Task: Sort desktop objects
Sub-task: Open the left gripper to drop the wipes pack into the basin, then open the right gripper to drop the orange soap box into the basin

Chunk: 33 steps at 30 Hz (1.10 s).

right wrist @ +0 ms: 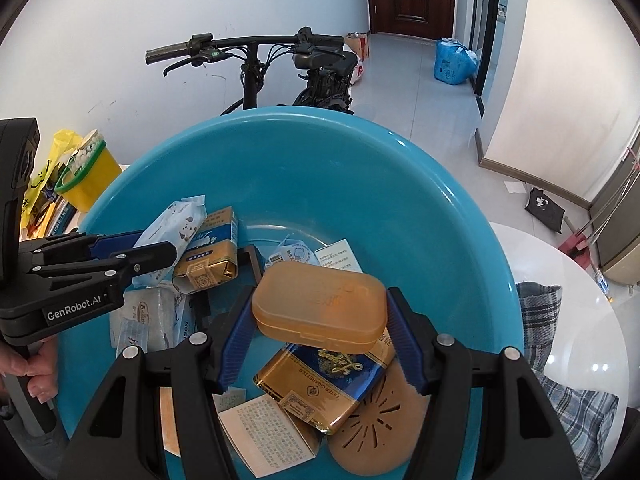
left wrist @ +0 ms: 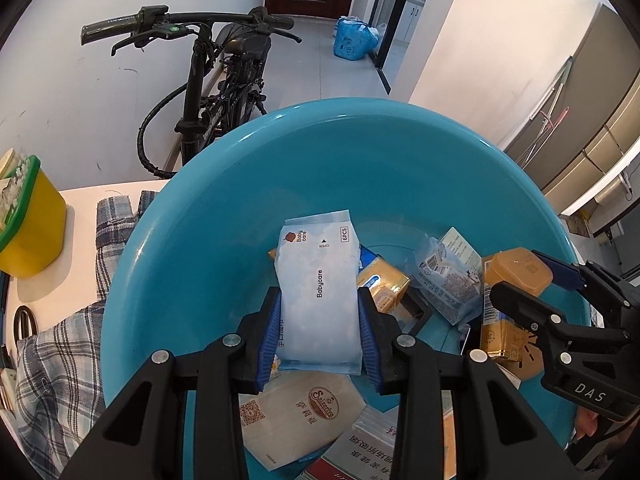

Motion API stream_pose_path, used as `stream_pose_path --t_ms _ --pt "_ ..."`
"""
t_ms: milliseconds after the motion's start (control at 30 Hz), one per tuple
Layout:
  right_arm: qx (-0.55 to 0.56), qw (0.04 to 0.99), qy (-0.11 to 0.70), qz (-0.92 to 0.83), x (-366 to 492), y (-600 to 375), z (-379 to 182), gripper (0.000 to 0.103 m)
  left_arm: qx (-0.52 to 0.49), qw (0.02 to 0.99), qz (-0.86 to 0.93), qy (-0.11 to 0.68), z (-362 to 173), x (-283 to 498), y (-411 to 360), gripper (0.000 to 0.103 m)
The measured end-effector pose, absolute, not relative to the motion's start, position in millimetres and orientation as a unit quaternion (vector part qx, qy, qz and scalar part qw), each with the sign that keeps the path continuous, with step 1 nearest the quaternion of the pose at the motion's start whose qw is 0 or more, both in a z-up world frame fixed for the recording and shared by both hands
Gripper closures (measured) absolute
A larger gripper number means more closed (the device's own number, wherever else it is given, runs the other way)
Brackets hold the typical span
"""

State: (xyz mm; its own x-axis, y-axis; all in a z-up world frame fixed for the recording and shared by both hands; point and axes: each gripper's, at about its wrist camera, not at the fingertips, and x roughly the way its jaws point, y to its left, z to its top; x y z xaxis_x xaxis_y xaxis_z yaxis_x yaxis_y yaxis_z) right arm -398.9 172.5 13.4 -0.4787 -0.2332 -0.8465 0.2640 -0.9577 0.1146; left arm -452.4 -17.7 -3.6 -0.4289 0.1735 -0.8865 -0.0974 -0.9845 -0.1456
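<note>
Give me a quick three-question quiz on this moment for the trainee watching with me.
1. True or false: the left tool is shut on the Babycare wipes pack.
2. What does the right tool grip? A) the cigarette pack B) the orange plastic case C) the yellow bin
3. In one word: over which container do both held items hang?

Key
1. True: the blue pads press both sides of the pack.
2. B: the orange plastic case sits between the pads, above the cigarette pack.
3. The basin, blue and already holding loose packets.
</note>
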Motion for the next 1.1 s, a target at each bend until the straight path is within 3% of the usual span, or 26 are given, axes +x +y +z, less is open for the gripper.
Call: stream_pose_path --t_ms 167,267,367,467,1100 --pt "0.484 0.145 0.015 -0.863 -399 174 17 0.041 -0.525 0.083 0.846 -0.035 -2 -451 -16 0.063" --pt "0.481 0.145 0.015 -0.864 -399 175 19 0.041 -0.517 0.081 0.852 -0.031 2 -448 -15 0.049" --pt "0.481 0.144 0.015 -0.865 -400 175 20 0.041 -0.515 0.083 0.853 -0.029 5 -447 -15 0.044" --pt "0.481 0.144 0.015 -0.864 -400 176 20 0.041 -0.517 0.088 0.851 -0.006 6 -445 -12 0.028" --pt "0.502 0.145 0.036 -0.852 -402 174 13 0.041 -0.538 0.091 0.836 0.048 0 -442 -2 0.027"
